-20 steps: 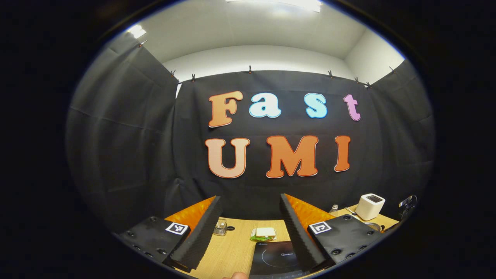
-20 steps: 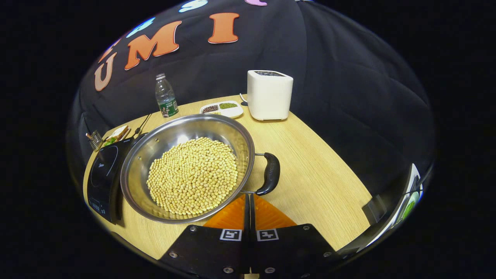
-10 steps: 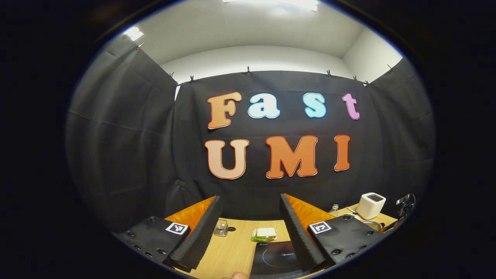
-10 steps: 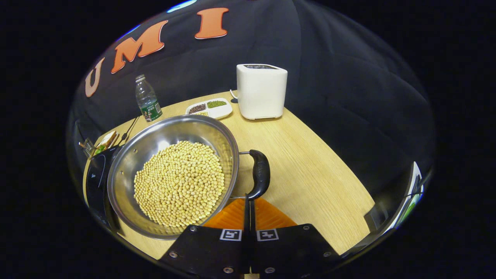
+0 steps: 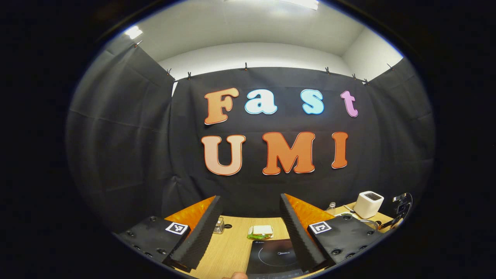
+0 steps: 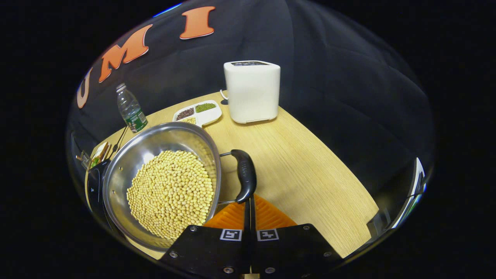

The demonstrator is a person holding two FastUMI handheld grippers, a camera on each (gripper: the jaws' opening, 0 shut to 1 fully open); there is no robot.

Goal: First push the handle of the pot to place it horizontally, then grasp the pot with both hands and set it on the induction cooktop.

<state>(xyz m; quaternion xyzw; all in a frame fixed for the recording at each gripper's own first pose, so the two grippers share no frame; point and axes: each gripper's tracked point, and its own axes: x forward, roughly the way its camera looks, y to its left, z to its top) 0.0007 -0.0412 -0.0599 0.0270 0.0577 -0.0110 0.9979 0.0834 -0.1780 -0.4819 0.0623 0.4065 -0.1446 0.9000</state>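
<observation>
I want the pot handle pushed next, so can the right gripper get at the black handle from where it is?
Probably yes. The right gripper, its fingers closed together, points at the lower end of the pot's black handle, apparently right at it. Only bare wooden table lies beside it, nothing between.

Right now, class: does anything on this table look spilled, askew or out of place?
Nothing spilled: the soybeans sit inside the pot. The pot overlaps the cooktop's edge, not yet centred on it.
</observation>
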